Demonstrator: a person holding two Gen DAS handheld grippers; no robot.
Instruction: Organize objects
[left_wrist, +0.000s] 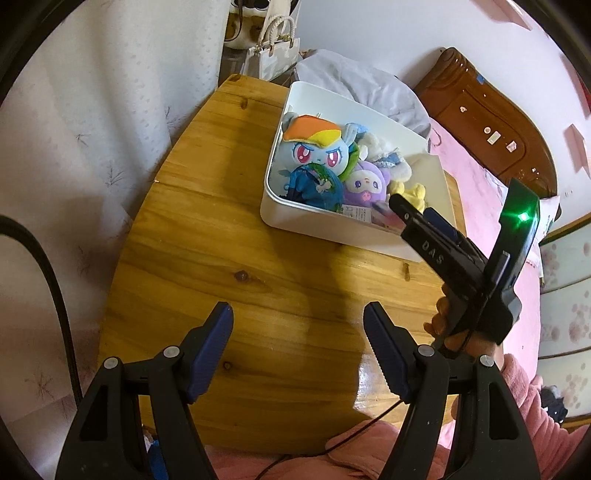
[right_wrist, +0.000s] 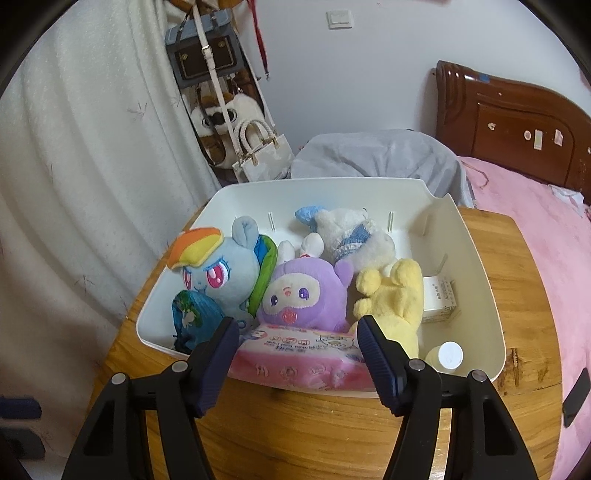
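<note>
A white bin (right_wrist: 484, 280) stands on the wooden table (left_wrist: 221, 258), also in the left wrist view (left_wrist: 280, 218). It holds a blue pony plush (right_wrist: 221, 269), a purple plush (right_wrist: 303, 291), a yellow plush (right_wrist: 395, 299), a white plush (right_wrist: 351, 232), a blue pouch (right_wrist: 192, 310), a pink wipes pack (right_wrist: 299, 358), a small carton (right_wrist: 439, 299) and a white-capped bottle (right_wrist: 448, 356). My right gripper (right_wrist: 295, 354) is open at the bin's near rim, over the wipes pack; it also shows in the left wrist view (left_wrist: 410, 210). My left gripper (left_wrist: 297, 332) is open and empty above bare table.
A bed with a pink cover (right_wrist: 546, 236) and brown headboard (right_wrist: 517, 122) lies to the right. A grey bundle (right_wrist: 376, 155) sits behind the bin. Handbags (right_wrist: 258, 151) and a curtain (right_wrist: 92, 166) are at the back left.
</note>
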